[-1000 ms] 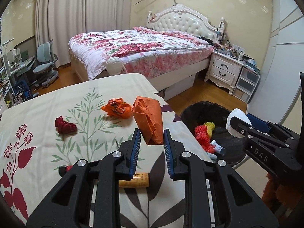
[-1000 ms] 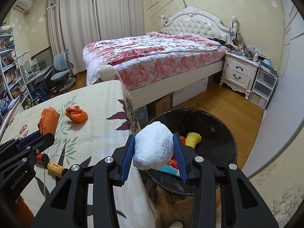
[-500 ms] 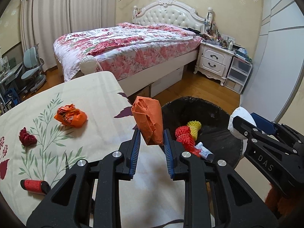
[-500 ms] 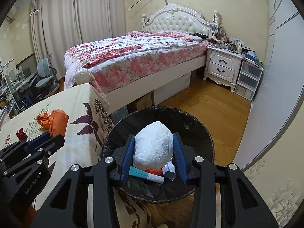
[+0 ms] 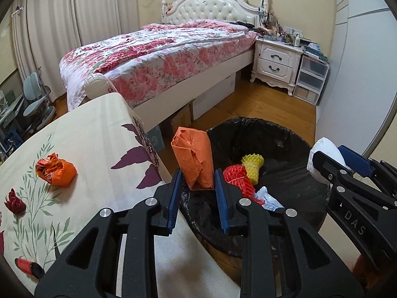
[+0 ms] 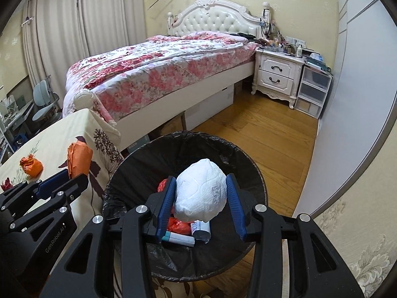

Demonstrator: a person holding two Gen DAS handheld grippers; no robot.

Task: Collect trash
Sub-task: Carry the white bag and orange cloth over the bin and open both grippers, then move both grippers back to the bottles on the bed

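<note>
**Release of two paper items over the bin**

The right gripper [image 6: 200, 200] holds a white crumpled paper wad [image 6: 201, 193] directly above the black-lined trash bin [image 6: 250, 173]. Its jaws are opening; the wad sits between the pads, with a thin gap showing at the right pad. The left gripper [image 5: 197, 193] carries an orange folded paper bag [image 5: 193, 161] by its lower end, over the near rim of the bin. Its jaws are also opening, and the bag is between them.

Handling judgement: both items are light, soft and compressible. They deform under the pads rather than resist, so a light squeeze across the middle suffices, and neither is fragile. The bag stands tall above the pads and may tip as the grip loosens; release it further over the bin opening, not at the rim.

An orange crumpled wrapper [image 5: 55, 170], a dark red scrap [image 5: 15, 202] and a red cylinder [image 5: 27, 267] remain on the floral tablecloth [image 5: 99, 136].
</note>
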